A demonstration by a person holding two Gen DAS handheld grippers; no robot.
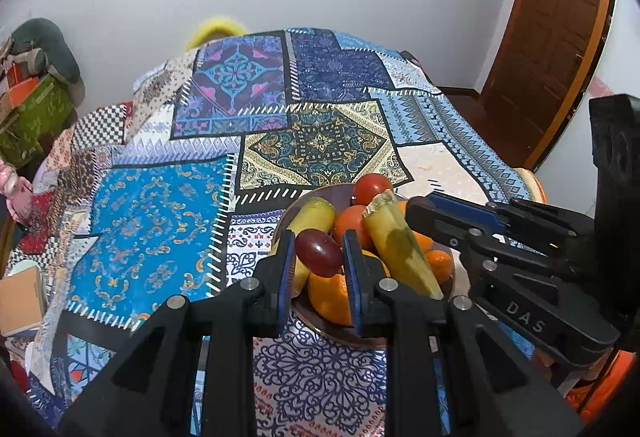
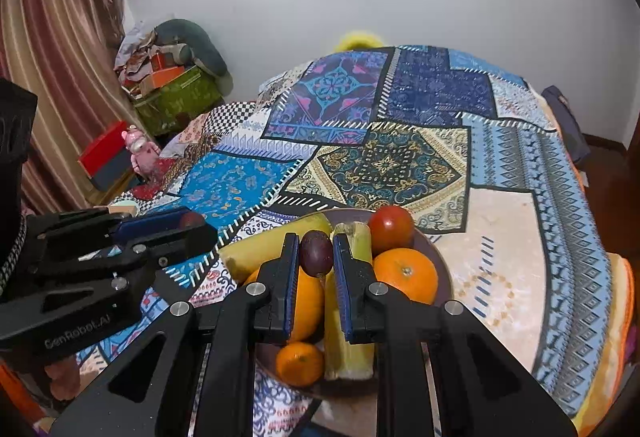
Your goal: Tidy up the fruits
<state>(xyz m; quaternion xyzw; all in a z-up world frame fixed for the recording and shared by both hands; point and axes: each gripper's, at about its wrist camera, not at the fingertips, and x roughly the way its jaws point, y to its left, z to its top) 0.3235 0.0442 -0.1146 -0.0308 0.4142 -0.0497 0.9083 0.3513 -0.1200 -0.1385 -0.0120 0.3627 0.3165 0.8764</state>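
Right wrist: passion fruit [image 2: 316,252] upright between fingers [image 2: 291,269].

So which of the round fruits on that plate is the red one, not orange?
The tomato at the plate's far edge: glossy red, while the round fruits nearer the camera, like the large orange beside it, are orange.

Orange oranges [image 2: 405,273], a red tomato [image 2: 391,224] and yellow banana [image 2: 272,245] on blue patchwork-patterned cloth [image 2: 520,173].
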